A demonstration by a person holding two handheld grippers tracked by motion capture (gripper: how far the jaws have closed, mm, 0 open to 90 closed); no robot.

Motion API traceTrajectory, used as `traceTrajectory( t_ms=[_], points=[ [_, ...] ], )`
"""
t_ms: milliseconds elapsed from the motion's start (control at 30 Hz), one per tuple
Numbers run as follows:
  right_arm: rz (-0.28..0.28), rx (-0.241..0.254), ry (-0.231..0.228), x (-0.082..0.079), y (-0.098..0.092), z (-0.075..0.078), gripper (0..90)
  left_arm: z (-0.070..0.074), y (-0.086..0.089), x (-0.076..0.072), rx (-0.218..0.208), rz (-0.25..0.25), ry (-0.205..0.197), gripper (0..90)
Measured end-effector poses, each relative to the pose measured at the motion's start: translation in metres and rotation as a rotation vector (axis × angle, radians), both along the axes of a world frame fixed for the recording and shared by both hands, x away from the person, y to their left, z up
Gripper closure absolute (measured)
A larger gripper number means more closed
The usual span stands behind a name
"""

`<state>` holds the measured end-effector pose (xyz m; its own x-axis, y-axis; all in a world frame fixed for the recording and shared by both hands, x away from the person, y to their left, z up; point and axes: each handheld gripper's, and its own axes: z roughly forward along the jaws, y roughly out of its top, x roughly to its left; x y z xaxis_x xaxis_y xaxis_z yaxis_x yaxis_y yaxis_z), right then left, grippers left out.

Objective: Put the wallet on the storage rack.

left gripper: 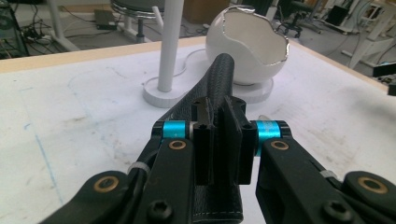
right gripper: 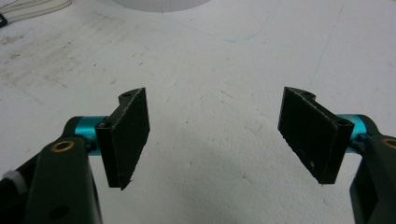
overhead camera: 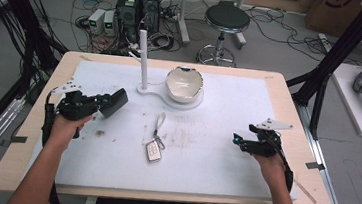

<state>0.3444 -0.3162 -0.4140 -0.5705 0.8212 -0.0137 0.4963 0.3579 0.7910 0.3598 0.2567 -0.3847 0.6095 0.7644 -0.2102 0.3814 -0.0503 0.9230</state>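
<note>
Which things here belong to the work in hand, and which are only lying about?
In the work:
- black wallet, clamped in the left tool
- left tool

Lying about:
- car key on the white mat
- egg-shaped bowl
- white post
- right tool, open

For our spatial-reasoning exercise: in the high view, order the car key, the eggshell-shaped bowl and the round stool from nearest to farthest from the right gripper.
1. Car key, left of the right gripper, mid-table.
2. Eggshell-shaped bowl, on the white stand at the table's far side.
3. Round stool, on the floor beyond the table.
</note>
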Motion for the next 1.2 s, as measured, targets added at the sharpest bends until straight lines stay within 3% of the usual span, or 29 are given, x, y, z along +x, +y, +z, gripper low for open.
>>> traceTrajectory(
  t_ms=[67, 100, 200, 433, 467, 533, 633, 767, 867, 967, 1033, 1200],
  points=[
    [0.000, 0.000, 0.002, 0.000, 0.000, 0.000, 25.3, 0.001, -0.002, 0.001, -0.006, 0.006, 0.014, 82.4],
    [0.000, 0.001, 0.001, 0.000, 0.000, 0.000, 25.3, -0.002, 0.001, 0.004, -0.054, 0.017, 0.044, 82.4],
    [0.000, 0.005, 0.002, -0.001, 0.001, 0.000, 25.3, -0.003, 0.008, 0.009, -0.106, 0.067, 0.059, 82.3],
    [0.001, 0.001, 0.001, 0.000, 0.000, 0.000, 25.2, -0.002, 0.022, 0.014, -0.119, 0.148, 0.077, 79.2],
    [0.000, 0.002, 0.002, 0.000, 0.000, 0.000, 25.3, -0.002, 0.022, 0.014, -0.119, 0.148, 0.077, 75.9],
    [0.003, -0.004, 0.000, 0.000, 0.001, 0.000, 25.3, -0.007, 0.025, 0.020, -0.132, 0.153, 0.126, 56.6],
    [0.007, -0.005, 0.004, 0.000, 0.001, 0.000, 25.3, -0.014, 0.023, 0.025, -0.084, 0.142, 0.171, 46.4],
    [0.002, -0.004, 0.005, 0.000, 0.000, -0.001, 25.3, -0.017, 0.013, 0.032, 0.044, 0.187, 0.156, 46.1],
    [0.004, -0.006, 0.003, 0.000, 0.000, -0.001, 25.3, -0.020, 0.006, 0.035, 0.104, 0.215, 0.137, 49.6],
    [0.001, -0.002, 0.006, 0.000, -0.001, -0.001, 25.3, -0.019, 0.001, 0.036, 0.143, 0.225, 0.104, 53.7],
    [-0.001, -0.004, 0.011, 0.000, -0.001, -0.001, 25.3, -0.015, 0.000, 0.036, 0.138, 0.229, 0.094, 53.7],
    [0.006, -0.005, 0.010, 0.000, -0.001, -0.001, 25.3, -0.004, -0.001, 0.041, 0.172, 0.229, 0.100, 56.8]
  ],
)
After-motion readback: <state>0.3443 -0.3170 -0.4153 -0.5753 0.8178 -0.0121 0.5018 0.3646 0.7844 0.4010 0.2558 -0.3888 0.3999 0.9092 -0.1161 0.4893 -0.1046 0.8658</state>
